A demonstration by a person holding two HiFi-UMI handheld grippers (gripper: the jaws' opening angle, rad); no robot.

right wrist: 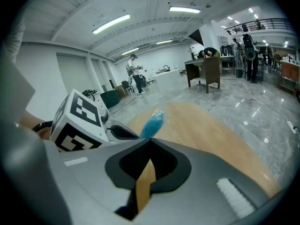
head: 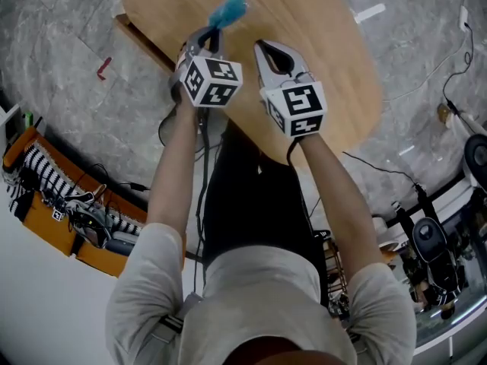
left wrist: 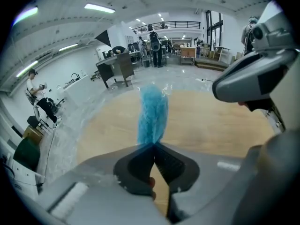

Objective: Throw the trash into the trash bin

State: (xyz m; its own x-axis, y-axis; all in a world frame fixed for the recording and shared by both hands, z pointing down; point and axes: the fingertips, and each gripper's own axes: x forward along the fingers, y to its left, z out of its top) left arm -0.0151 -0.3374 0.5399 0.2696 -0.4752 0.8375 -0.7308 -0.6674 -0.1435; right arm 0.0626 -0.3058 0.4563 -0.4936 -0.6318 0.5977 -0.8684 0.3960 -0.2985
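A crumpled light-blue piece of trash (head: pixel 228 10) (left wrist: pixel 153 116) sticks up from my left gripper (head: pixel 215 30) (left wrist: pixel 153 144), which is shut on its lower end above the oval wooden table (head: pixel 319 29) (left wrist: pixel 215 121). The same blue trash (right wrist: pixel 152 123) shows just beyond my right gripper (right wrist: pixel 150 139) in the right gripper view. My right gripper (head: pixel 262 46) hovers beside the left one over the table's near edge, jaws closed together with nothing between them. No trash bin shows in any view.
Grey marble floor surrounds the table. An orange rack with cables (head: pixel 53 204) stands at the left, wheeled equipment (head: pixel 434 242) at the lower right, a cable (head: pixel 449 67) on the floor. A dark desk (left wrist: pixel 117 67) and people stand far off.
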